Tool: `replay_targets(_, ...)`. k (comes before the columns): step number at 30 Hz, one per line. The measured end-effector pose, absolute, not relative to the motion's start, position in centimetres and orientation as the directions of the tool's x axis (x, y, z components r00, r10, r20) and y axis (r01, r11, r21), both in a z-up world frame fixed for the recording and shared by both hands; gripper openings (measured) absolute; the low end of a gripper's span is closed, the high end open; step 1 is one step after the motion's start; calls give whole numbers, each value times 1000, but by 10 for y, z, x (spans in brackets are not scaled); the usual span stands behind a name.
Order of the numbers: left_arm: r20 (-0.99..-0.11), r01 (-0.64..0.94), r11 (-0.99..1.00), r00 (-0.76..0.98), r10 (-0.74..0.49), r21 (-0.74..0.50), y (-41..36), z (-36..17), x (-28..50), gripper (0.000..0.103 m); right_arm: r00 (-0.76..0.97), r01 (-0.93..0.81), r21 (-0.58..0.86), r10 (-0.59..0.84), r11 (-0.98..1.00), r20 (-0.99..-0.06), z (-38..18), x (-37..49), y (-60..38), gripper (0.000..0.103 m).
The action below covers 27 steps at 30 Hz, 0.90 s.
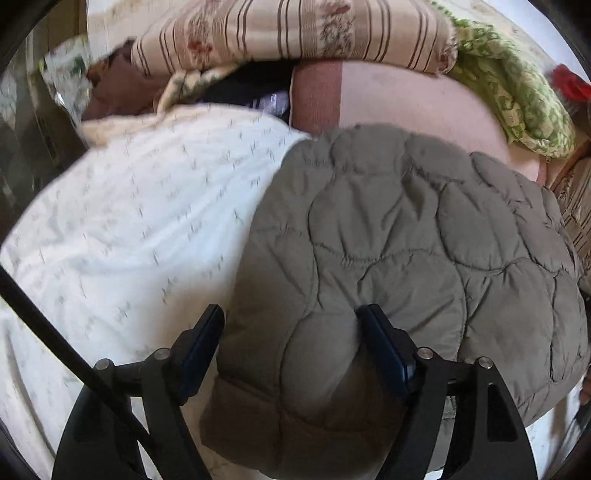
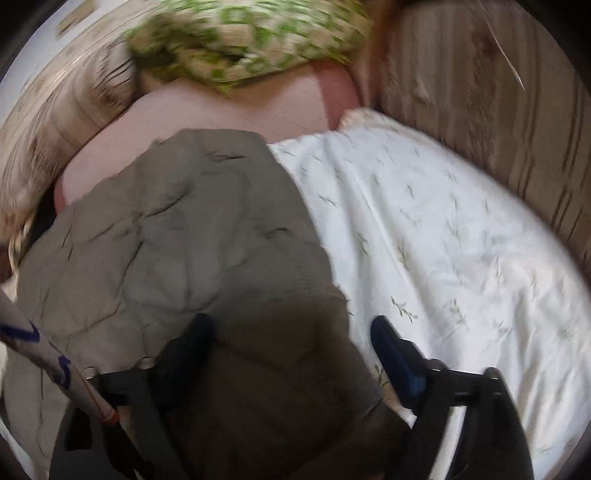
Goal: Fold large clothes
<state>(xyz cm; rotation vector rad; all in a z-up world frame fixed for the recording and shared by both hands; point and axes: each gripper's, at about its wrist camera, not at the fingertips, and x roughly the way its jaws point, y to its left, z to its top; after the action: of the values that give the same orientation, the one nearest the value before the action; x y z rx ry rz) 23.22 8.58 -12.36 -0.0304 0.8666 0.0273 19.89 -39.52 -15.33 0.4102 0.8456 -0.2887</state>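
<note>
Quilted jacket [image 1: 388, 240] on white sheet [image 1: 129, 221], striped pillow [image 1: 295, 33] behind; both grippers' fingers spread.

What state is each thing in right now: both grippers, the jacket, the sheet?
Left hand-held gripper: open, fingers straddling the jacket's near edge.
Right hand-held gripper: open, jacket fabric between its fingers.
Quilted grey jacket: bunched, lying on the sheet.
White leaf-print sheet: spread out, lightly wrinkled.
</note>
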Motion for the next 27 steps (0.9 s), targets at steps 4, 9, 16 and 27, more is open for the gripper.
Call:
replay_targets(4, -703, -92, 995, 706, 85, 28, 86, -107, 213, 77, 663, 443, 236, -139, 865, -736, -137, 189, -401, 91)
replay_targets(9, -512, -210, 970, 824, 242, 121, 78, -60, 169, 77, 692, 510, 186, -272, 840, -669, -109, 163, -398, 91)
replay_targets(16, -394, -258, 965, 883, 256, 48, 74, -15, 101, 97, 722, 491, 121, -325, 863, -611, -68, 121, -362, 91)
replay_targets(27, -475, -250, 966, 844, 250, 64, 63, -9, 23, 97, 695, 291, 103, -137, 951, -706, -78, 52, -273, 91)
